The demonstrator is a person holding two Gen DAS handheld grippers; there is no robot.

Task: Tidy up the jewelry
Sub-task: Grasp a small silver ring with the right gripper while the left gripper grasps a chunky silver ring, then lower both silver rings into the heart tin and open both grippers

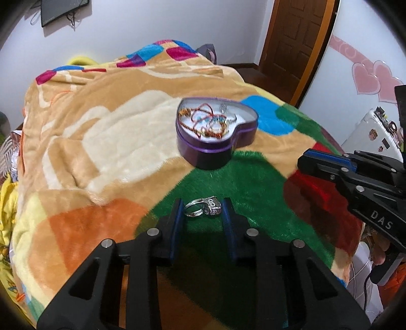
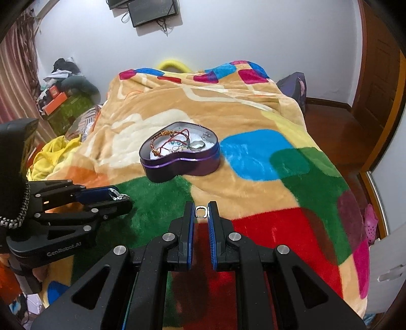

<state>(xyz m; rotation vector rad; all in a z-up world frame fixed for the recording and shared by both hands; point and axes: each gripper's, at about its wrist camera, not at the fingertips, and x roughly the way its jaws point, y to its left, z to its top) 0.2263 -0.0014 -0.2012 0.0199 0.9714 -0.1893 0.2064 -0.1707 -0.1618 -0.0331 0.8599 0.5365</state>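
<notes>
A silver ring with a stone cluster (image 1: 203, 207) sits in the lower middle of the left wrist view, directly between the two blue pads of the left gripper (image 1: 202, 207). The pads touch it on both sides, so this gripper is pinching the ring above the green patch of the blanket (image 1: 114, 121). In the right wrist view the same ring (image 2: 118, 195) appears at the left edge, small and shiny at the tip of the left gripper (image 2: 119, 196).

A second piece, a small silver ring (image 2: 201, 211) with a rounded-square outline, is in the lower middle of the right wrist view. It is held between the fingertips of the right gripper (image 2: 201, 212), whose jaws are pressed nearly together on it. In the left wrist view the right gripper (image 1: 308, 161) enters from the right edge; the small ring cannot be seen there.

Further up in both views, in the centre of the frame, stands a purple heart-shaped tin (image 1: 203, 148) without a lid, well apart from both grippers. Inside it, on a white lining, lie red and orange corded bracelets (image 1: 203, 119) and some silver pieces that are too small to name.

The tin rests on the colourful plush blanket, which covers a bed. Behind it there are a white wall, a dark screen (image 2: 152, 11) at the top, and a brown wooden door (image 1: 297, 38) at the upper right of the left wrist view.
</notes>
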